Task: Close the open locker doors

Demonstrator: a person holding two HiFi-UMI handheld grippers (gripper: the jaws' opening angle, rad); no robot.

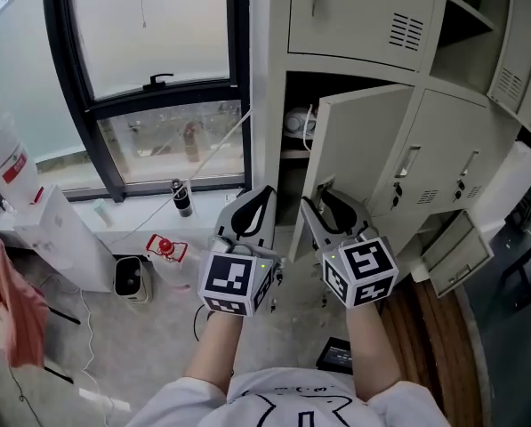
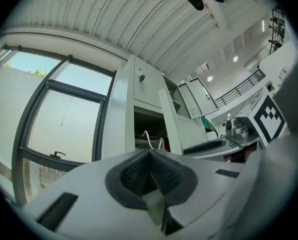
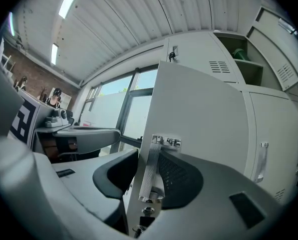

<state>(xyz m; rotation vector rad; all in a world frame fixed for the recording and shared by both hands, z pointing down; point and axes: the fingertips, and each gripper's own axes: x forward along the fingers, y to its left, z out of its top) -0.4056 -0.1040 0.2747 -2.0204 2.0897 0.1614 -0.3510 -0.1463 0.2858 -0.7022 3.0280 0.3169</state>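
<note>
Both forearms (image 1: pixel 213 354) stretched forward, side by side, marker cubes facing up. Left gripper (image 1: pixel 261 198): tilted slightly up, jaws closed together, nothing between. Right gripper (image 1: pixel 323 201): about level, jaws apart, locker door (image 3: pixel 198 114) edge between them.

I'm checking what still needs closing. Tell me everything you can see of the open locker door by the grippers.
The open locker door is plain pale-grey metal, hinged on its right, swung out from a dark compartment. A ribbed silvery handle and keyed lock sit near its free edge, which stands between the right gripper's open jaws.
</note>
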